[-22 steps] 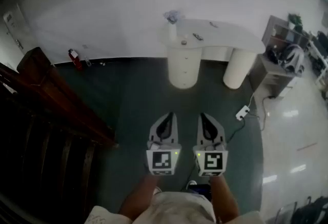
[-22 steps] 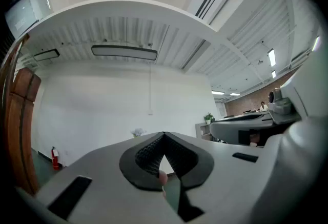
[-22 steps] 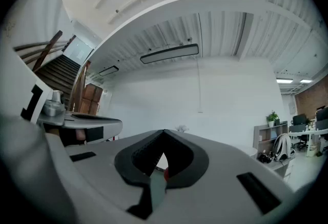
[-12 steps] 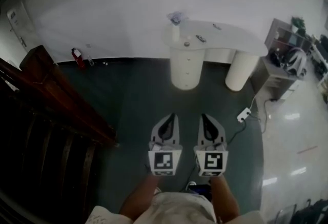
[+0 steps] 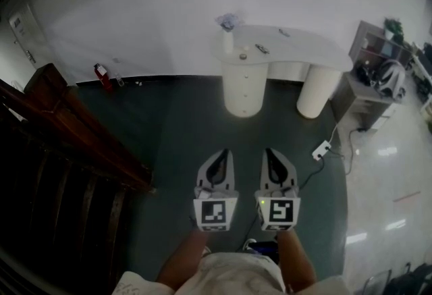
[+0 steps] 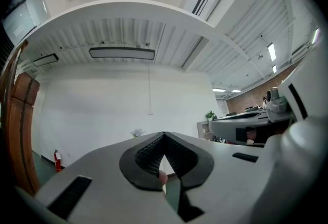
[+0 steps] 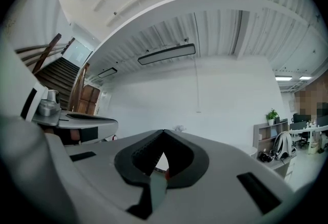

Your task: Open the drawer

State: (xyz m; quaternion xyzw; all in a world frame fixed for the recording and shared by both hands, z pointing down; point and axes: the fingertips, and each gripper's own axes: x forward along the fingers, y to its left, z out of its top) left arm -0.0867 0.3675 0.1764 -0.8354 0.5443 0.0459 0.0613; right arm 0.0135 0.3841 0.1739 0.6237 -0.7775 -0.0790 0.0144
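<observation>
The white cylinder-shaped drawer cabinet [image 5: 243,88] stands well apart, ahead of the grey left gripper [image 5: 224,152] and grey right gripper [image 5: 269,152]; both have their jaws pressed together, empty.

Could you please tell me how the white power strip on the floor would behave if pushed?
The white power strip lies flat on the dark floor, so it would probably slide rather than tip. Being small, it is probably light. Its cable would likely drag and pull it sideways.
</observation>
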